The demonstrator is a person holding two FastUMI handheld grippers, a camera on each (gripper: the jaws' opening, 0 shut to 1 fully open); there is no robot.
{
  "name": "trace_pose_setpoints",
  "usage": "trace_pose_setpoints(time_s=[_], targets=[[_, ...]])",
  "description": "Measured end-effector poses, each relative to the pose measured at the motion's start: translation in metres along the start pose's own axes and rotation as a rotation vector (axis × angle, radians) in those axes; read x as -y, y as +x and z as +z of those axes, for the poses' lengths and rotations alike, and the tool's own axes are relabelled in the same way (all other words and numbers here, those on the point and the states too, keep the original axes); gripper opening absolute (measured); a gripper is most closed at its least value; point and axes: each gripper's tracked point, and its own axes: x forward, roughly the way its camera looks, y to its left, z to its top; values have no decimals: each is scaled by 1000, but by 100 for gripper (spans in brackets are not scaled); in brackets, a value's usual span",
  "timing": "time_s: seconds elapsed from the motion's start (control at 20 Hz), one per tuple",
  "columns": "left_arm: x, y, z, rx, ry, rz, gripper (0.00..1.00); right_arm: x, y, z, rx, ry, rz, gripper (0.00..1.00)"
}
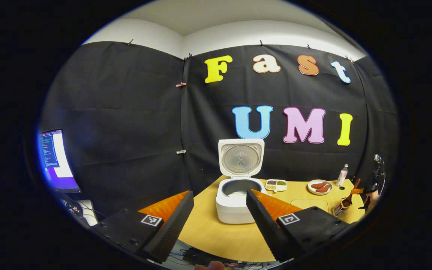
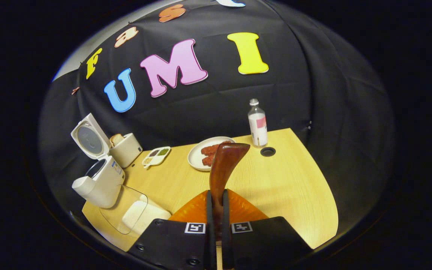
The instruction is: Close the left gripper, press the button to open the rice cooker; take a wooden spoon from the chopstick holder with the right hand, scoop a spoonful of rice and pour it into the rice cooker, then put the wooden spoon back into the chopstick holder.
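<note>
Left gripper view: the left gripper is seen at 6 o'clock with its fingers spread wide and nothing held between them. Framed in the gap is the rice cooker, set on the wooden table; its lid is raised upright and the inner pot is exposed. At 3 o'clock of the cooker a small divided dish is placed, followed by a plate of reddish food and a clear bottle. Toward 4 o'clock, near the table's edge, the chopstick holder is seen, with the wooden spoon angled above it in the far gripper; whether the spoon touches the holder cannot be told. A lit monitor is visible at 9 o'clock.

Right gripper view: the right gripper is shown at 6 o'clock with its fingers drawn close together and pressed on the handle of the wooden spoon, which rises toward 12 o'clock. Behind the spoon the plate of reddish food is partly covered. The bottle stands at 1 o'clock, beside a round hole in the table. The open rice cooker is located at 9 o'clock, with a clear container of rice just beside it at 8 o'clock. The divided dish lies at 10 o'clock.
</note>
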Motion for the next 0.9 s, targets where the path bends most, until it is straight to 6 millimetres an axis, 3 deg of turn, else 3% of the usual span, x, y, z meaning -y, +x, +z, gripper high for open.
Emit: trace_pose_setpoints(time_s=[0.1,0.2,0.35,0.45,0.55,0.7,0.8,0.9], targets=[[-3,6,-1,8,-9,-31,97,-6,-22,28,74,-19,-25,11],[-7,12,-1,18,-10,-65,97,-25,-45,51,129,-33,-26,10],[-20,28,-6,17,-10,-101,97,-74,-71,72,185,-55,-6,10],[-32,38,-6,17,-11,-118,97,-115,-78,76,218,-88,8,10],[-45,48,-7,16,0,-132,97,-159,-75,69,230,-145,20,10],[-62,58,-12,7,17,-151,97,-216,-52,41,195,-267,23,10],[-71,64,-16,-3,4,-161,97,-240,-33,19,169,-355,1,11],[-78,69,-21,-8,-3,-167,97,-249,-13,-2,144,-461,-40,10]])
